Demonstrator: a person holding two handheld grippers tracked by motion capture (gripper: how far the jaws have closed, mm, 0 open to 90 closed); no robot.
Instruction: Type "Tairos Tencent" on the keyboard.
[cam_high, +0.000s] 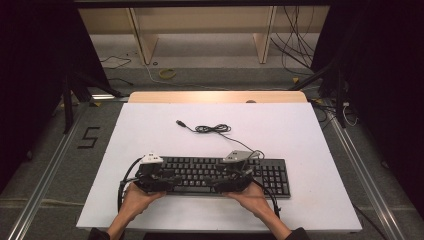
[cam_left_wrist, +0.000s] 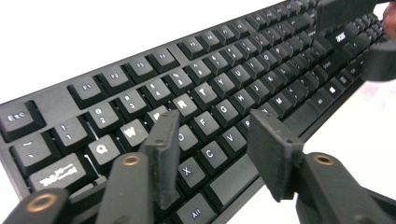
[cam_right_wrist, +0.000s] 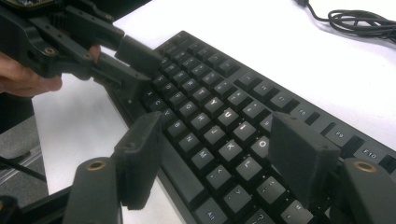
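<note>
Both your jaws stand apart, holding nothing: left gripper (cam_left_wrist: 215, 154) and right gripper (cam_right_wrist: 224, 156) hover over the keyboard (cam_high: 220, 175), poised for keys on the tabletop (cam_high: 150, 125).

One keyboard (cam_high: 210, 174), two grippers (cam_high: 159, 181)
</note>
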